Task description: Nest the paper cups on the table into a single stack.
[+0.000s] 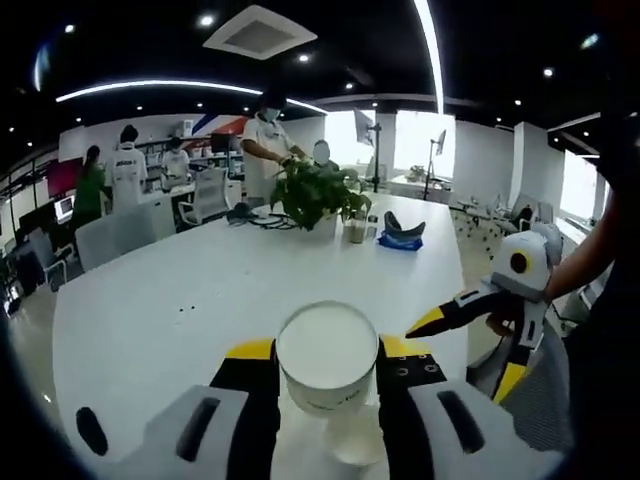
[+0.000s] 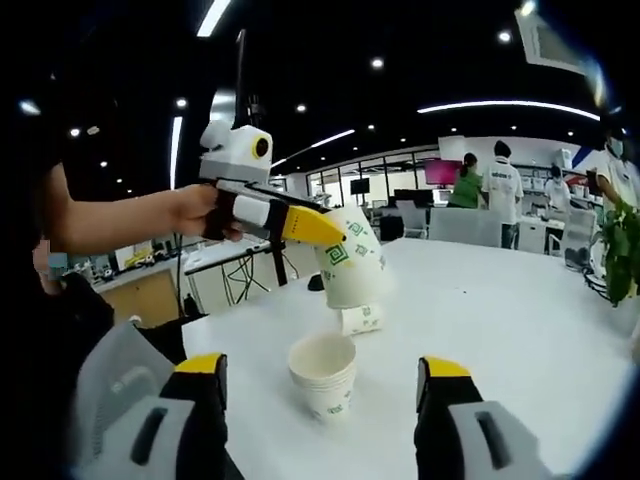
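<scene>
Room: you are working in a large open office with strip lights glowing overhead; several people (image 1: pixel 128 165) are standing in the background by desks and chairs.
Tabletop: a wide white tabletop (image 1: pixel 180 290) is stretching away from you; a potted plant (image 1: pixel 315 195) is sitting at its far end with a dark blue object (image 1: pixel 402 235) lying beside it.
Left claw: your left claw (image 1: pixel 327 385) is gripping a white paper cup (image 1: pixel 327 358) between its two black, yellow-tipped jaws. In the right gripper view this claw (image 2: pixel 335 245) is reaching in from the left, your hand (image 2: pixel 200 212) wrapping its handle.
Held cup: in the left gripper view you are looking down into the cup's open mouth. In the right gripper view the cup (image 2: pixel 352 265), printed with a green pattern, is hanging tilted above the tabletop.
Second cup: another cup (image 2: pixel 360 318) is lying on its side on the tabletop just under and behind the held one.
Stack: nested paper cups (image 2: pixel 324 375) are standing upright, mouth up, on the tabletop, nearer your right claw and ahead of its jaws.
Right claw: your right claw (image 2: pixel 322 385) is standing open with its jaws wide apart and nothing between them. In the left gripper view it (image 1: pixel 450 312) is showing at the right edge, off the tabletop.
</scene>
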The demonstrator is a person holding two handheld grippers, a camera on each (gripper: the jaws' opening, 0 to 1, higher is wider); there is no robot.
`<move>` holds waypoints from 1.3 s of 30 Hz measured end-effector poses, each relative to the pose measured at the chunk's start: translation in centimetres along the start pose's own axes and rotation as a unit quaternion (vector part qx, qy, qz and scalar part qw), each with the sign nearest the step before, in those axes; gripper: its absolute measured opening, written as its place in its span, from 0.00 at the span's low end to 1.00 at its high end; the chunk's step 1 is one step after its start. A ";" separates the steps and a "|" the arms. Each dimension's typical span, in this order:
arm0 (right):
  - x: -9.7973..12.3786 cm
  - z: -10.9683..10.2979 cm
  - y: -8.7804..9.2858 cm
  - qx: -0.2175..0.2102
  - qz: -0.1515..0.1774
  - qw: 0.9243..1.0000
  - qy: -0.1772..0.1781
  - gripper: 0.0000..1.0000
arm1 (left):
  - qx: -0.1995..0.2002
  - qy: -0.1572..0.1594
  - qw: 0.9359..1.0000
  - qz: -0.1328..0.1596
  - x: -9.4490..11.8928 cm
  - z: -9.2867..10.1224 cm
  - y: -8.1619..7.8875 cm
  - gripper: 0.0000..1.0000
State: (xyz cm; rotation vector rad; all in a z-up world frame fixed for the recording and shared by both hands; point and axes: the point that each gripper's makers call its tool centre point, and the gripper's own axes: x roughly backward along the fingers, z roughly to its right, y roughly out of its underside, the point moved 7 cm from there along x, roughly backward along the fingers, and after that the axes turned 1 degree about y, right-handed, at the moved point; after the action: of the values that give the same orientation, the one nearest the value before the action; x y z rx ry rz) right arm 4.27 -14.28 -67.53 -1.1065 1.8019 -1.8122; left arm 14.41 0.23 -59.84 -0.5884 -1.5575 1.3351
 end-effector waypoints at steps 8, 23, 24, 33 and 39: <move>-0.2 -0.6 -0.3 -0.001 0.004 1.000 -0.021 0.66 | -0.004 0.023 1.000 0.008 0.8 1.3 0.0 0.35; -0.8 -0.6 -1.1 -0.060 0.030 0.996 -0.067 0.53 | 0.011 0.053 0.998 0.014 1.7 3.3 1.4 0.35; -0.8 -0.7 -1.1 -0.063 0.030 0.995 -0.069 0.52 | 0.013 0.056 0.998 0.014 1.7 3.5 1.6 0.35; -0.7 -0.6 -0.9 -0.077 0.029 0.993 -0.082 0.46 | 0.026 0.079 0.996 0.018 1.7 4.4 1.9 0.35; 0.1 -0.2 -1.4 -0.103 0.048 0.989 -0.091 0.42 | 0.018 0.091 0.996 0.004 2.2 4.6 2.4 0.35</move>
State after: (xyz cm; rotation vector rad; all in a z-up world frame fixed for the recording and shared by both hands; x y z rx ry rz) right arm 4.44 -14.03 -66.12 -1.1947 1.9275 -1.4477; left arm 8.90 0.59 -61.00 -0.6757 -1.3822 1.2746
